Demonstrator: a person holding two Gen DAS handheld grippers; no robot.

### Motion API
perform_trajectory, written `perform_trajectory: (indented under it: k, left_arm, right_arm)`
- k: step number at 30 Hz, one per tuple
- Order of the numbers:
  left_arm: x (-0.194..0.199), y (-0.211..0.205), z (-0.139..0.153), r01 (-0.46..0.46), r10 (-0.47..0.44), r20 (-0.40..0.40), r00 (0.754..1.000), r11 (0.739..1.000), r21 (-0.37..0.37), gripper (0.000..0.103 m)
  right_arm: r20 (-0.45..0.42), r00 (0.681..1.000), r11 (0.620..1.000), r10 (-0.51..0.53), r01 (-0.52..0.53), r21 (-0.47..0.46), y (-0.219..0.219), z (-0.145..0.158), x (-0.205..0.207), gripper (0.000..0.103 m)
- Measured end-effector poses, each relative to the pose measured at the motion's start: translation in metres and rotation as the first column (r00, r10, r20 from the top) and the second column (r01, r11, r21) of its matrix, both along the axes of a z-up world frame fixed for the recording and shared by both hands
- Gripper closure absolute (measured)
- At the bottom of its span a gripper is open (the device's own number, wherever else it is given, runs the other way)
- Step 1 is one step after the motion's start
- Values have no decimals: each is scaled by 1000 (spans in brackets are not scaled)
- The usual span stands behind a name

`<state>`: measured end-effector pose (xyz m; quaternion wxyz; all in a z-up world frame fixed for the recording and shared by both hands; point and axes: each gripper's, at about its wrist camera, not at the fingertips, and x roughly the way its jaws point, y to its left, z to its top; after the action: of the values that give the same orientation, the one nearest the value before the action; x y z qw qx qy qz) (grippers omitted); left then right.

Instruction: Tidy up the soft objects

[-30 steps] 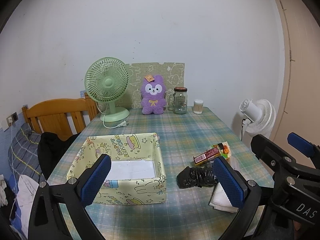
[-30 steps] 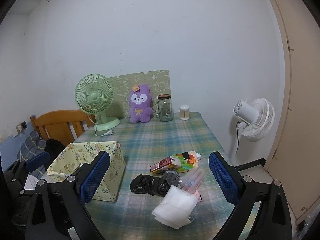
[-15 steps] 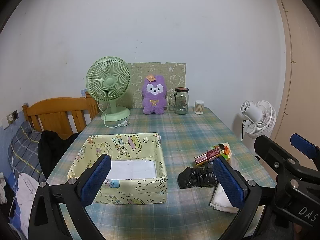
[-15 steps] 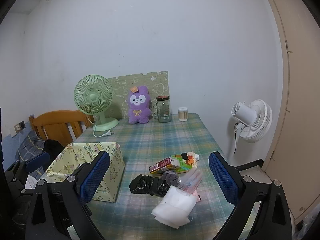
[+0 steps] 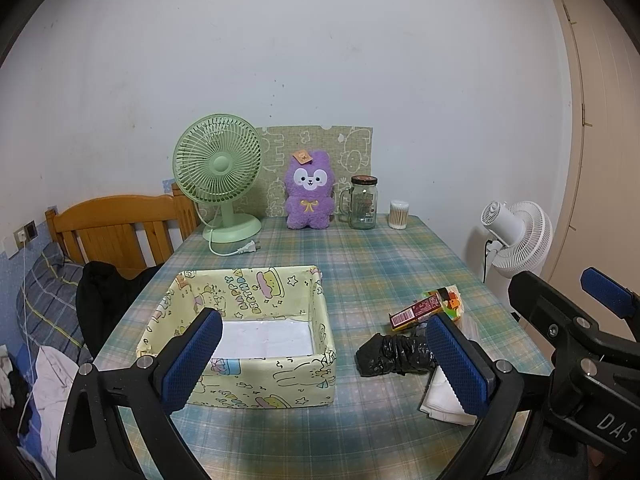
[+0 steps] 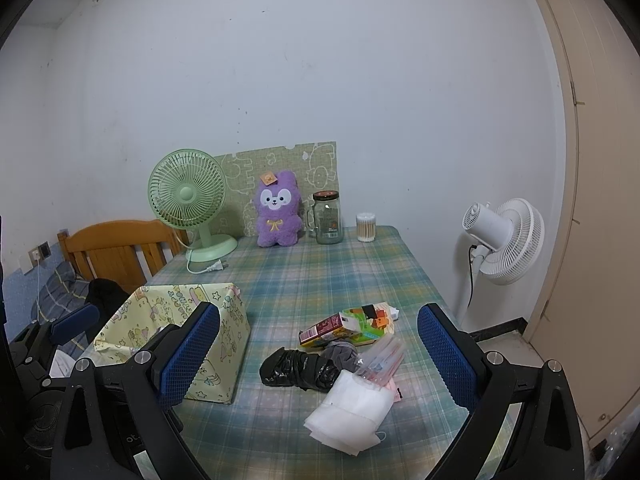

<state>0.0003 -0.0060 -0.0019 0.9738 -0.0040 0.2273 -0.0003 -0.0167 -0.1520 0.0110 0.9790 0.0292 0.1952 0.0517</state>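
Yellow cartoon-printed open box (image 5: 256,304) reading "HAPPY BIRTHDAY"; left hand-held gripper (image 5: 324,364) and right hand-held gripper (image 6: 318,358) both spread apart, empty.

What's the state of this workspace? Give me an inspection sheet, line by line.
Surface: table under a plaid cloth.
Job's things: patterned box, open and holding only a white liner; black crumpled bag, grey cloth and white masks heaped to its right.
Clutter: snack packets, clear pouch, purple plush, glass jar, cotton-swab tub.
Grippers: left gripper and right gripper hover with jaws wide apart, empty.
Cables: green fan unplugged, its plug on the cloth.
Surroundings: white fan, wooden headboard, bedding.
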Motion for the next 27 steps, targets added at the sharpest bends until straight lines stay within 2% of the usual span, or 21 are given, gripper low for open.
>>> perform_trajectory:
  k: [20, 27]
  left_arm:
    - [-2, -1, 3, 12, -12, 9, 1000, 1000, 4, 0]
    - [1, -6, -1, 27, -27, -5, 1000, 1000, -3, 4]
  right_arm:
    - [2, 1000, 1000, 13, -13, 6, 1, 0, -2, 2]
    - [-4, 1000, 1000, 17, -17, 2, 2, -3, 1, 3]
